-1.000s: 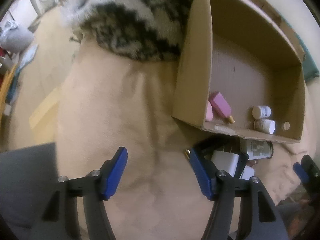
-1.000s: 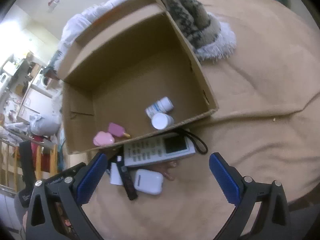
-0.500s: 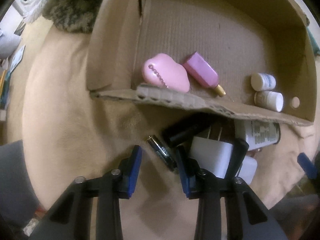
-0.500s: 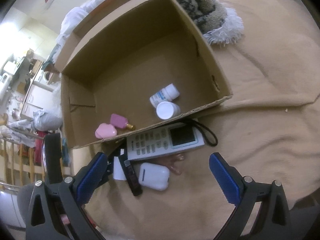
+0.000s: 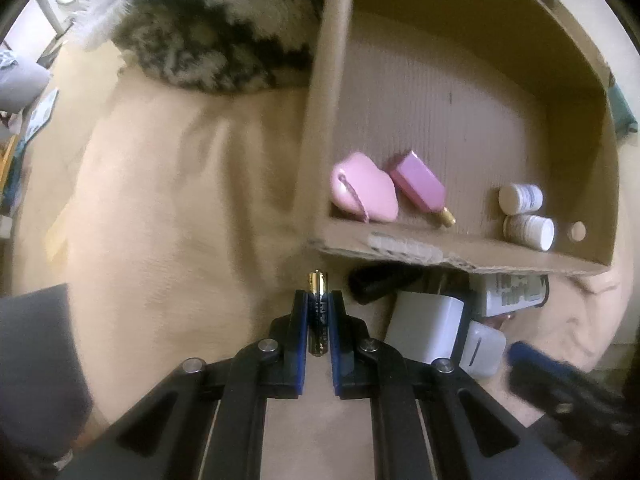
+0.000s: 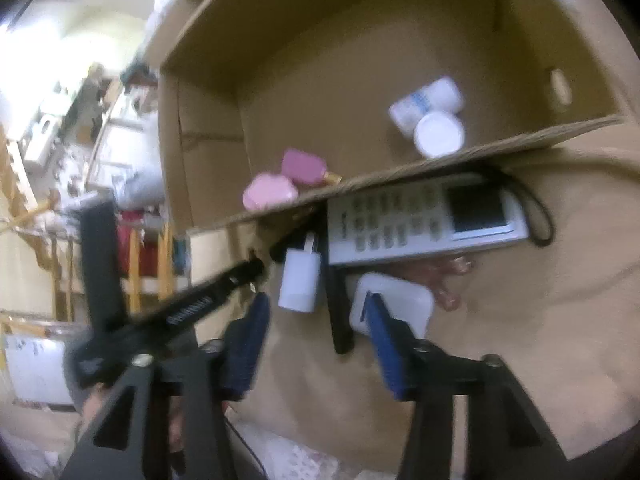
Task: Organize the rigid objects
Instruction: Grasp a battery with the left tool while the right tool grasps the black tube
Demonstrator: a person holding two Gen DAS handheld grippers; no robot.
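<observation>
My left gripper point(image 5: 318, 300) is shut on a dark battery point(image 5: 318, 312), just in front of the cardboard box point(image 5: 384, 246). The box holds a pink heart-shaped case point(image 5: 362, 194), a purple bottle point(image 5: 418, 186) and two white pill bottles point(image 5: 528, 230). In front of the box lie a white charger point(image 6: 300, 280), a black stick point(image 6: 338, 312), a white case point(image 6: 400, 304) and a grey remote point(image 6: 424, 216). My right gripper point(image 6: 316, 308) is open, low over the charger and black stick, its right finger over the white case.
Everything rests on a tan blanket point(image 5: 180, 208). A furry black-and-white cloth point(image 5: 212, 40) lies to the left of the box. The left gripper's arm point(image 6: 200, 300) shows at left in the right wrist view. A cluttered room lies beyond.
My left gripper has closed on the battery, which lay between its open fingers. My right gripper has dropped closer to the pile and narrowed its opening.
</observation>
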